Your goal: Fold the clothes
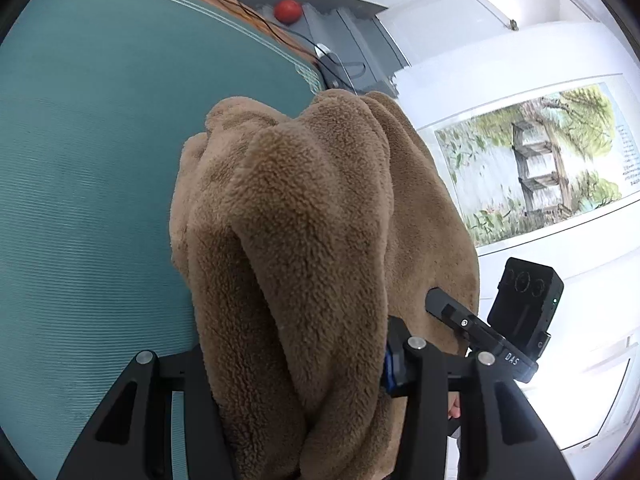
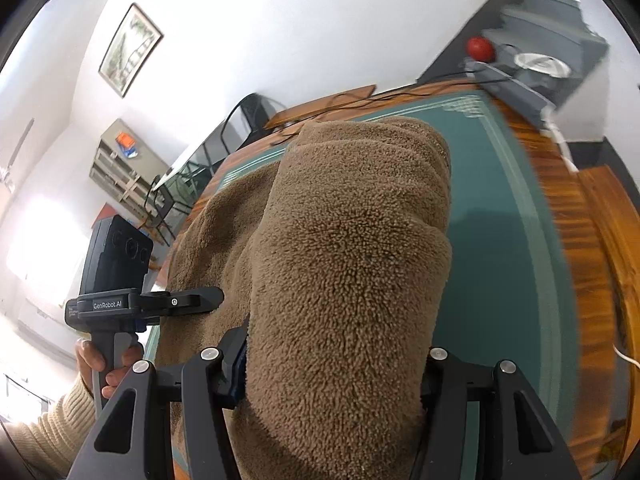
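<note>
Brown fleece fills the middle of both wrist views: a thick, fuzzy garment [image 1: 304, 240] is bunched into heavy folds and lifted off the green mat [image 1: 80, 160] that covers the wooden desk [image 2: 572, 216]. In the left wrist view the left gripper [image 1: 304, 376] has its jaws closed on a thick wad of the fleece, the cloth packed between the two black fingers and spilling forward over them. In the right wrist view the right gripper [image 2: 332, 376] likewise has its jaws clamped on a broad fold of the same garment [image 2: 352, 264], which rises up and away from the fingers; a lower part of the cloth trails down to the left and rests on the mat near the desk's edge.

Each camera sees the other tool. The right gripper's black body and camera block [image 1: 524, 312] show at the lower right of the left view, just beside the hanging fleece. The left gripper's handle [image 2: 116, 300] shows at the left of the right view, held by a hand [image 2: 100, 364] in a cream knitted sleeve [image 2: 48, 424].

At the far end of the desk sit a grey tray-like unit [image 2: 532, 68] and a red ball [image 2: 480, 49] beside it, with dark cables [image 1: 248, 12] running across the wood. A framed landscape painting [image 1: 536, 160] hangs on the white wall. Across the room an open shelf unit [image 2: 120, 164] holds orange and blue items that are too small to make out.
</note>
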Demonstrator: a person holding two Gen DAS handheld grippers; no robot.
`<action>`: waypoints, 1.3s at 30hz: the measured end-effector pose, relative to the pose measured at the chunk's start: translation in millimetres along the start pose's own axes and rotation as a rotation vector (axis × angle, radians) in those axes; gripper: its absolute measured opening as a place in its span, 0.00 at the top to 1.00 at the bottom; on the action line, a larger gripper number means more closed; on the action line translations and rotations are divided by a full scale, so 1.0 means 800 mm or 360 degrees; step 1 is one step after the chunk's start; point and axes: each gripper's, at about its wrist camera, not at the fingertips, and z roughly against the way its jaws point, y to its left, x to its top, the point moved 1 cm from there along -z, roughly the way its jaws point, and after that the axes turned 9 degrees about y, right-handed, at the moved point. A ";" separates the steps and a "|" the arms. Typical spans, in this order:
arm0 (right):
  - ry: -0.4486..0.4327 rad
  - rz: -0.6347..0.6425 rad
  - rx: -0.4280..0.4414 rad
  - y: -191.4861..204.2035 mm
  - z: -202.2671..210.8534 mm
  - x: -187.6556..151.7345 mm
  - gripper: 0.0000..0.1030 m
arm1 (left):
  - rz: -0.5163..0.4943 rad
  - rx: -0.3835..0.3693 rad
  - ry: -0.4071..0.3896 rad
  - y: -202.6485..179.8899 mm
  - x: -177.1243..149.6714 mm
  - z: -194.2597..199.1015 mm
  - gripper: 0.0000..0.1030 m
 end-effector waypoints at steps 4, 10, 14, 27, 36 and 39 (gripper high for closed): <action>-0.0008 -0.0072 0.0009 -0.051 0.016 -0.011 0.43 | 0.0008 0.0043 0.0043 -0.016 -0.008 -0.044 0.50; 0.0060 -0.0165 0.0041 -0.113 -0.002 -0.038 0.43 | 0.0018 0.0241 0.0096 -0.019 -0.009 -0.095 0.47; 0.0083 -0.0179 0.0023 -0.131 -0.013 -0.054 0.41 | 0.0019 0.0389 0.0082 -0.013 -0.020 -0.108 0.29; -0.0196 0.0144 -0.0632 -0.062 0.060 -0.099 0.21 | -0.0240 0.0970 -0.0217 -0.077 -0.086 -0.040 0.20; -0.0216 0.0367 -0.0716 -0.006 0.046 -0.168 0.21 | -0.0444 0.1057 -0.0261 -0.109 -0.172 -0.070 0.17; -0.0175 0.0385 -0.0733 -0.004 0.030 -0.182 0.20 | -0.0380 0.1042 -0.0198 -0.075 -0.178 -0.072 0.16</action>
